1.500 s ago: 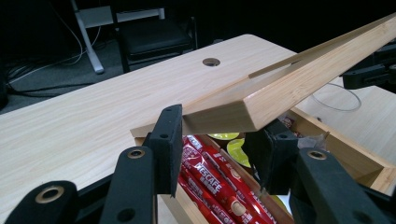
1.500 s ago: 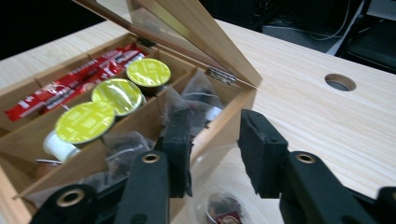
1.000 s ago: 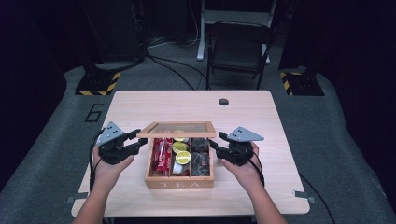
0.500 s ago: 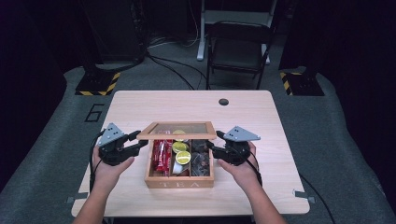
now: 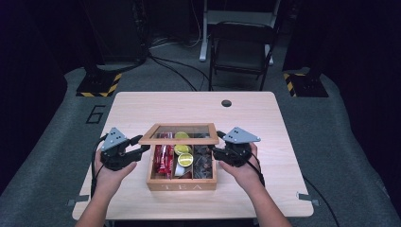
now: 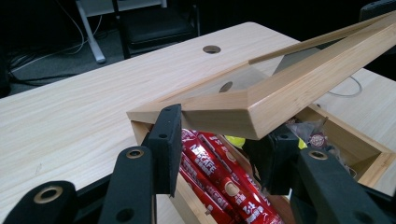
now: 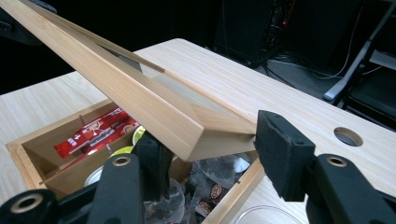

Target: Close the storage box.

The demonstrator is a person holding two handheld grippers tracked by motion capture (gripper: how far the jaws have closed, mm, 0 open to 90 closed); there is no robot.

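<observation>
Since a second ago your right gripper (image 5: 216,152) has edged inward, jaws just narrowing around the raised lid's (image 5: 180,134) right corner, while your left gripper (image 5: 142,149) clamps the left corner above the tea box (image 5: 182,184).

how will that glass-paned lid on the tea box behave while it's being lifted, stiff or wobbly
The lid is a wooden frame around a clear pane, so it probably stays stiff. The pane looks fragile if dropped. With the left gripper and right gripper each at a front corner and the back edge seemingly hinged on the tea box, it should swing rather than slide.
</observation>
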